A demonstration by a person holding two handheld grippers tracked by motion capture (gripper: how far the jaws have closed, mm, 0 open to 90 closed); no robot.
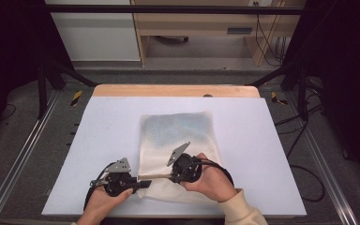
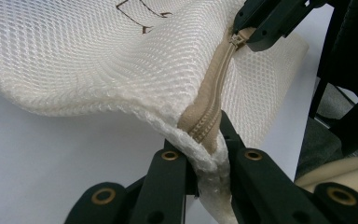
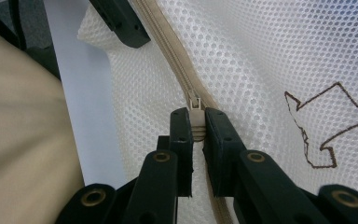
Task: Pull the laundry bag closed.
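On pale lavender tabletop (image 1: 108,140): cream mesh zip pouch (image 1: 178,136), near edge lifted. Left gripper (image 1: 143,183) fingers pinching pouch corner at tan zipper (image 2: 209,107) end. Right gripper (image 1: 168,176) fingers clamped on zipper pull (image 3: 195,114). Brown arrow print (image 3: 326,126) beside zipper. Beyond tabletop: grey floor (image 1: 28,140), wooden cabinet (image 1: 192,28), black cables (image 1: 304,154).

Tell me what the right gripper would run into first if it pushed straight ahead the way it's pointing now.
Probably the left gripper. The right gripper, shut on the zipper pull, points along the beige zipper of the mesh bag; the left gripper clamps the bag's edge at the zipper's far end. Depth is unclear, so how near is uncertain.
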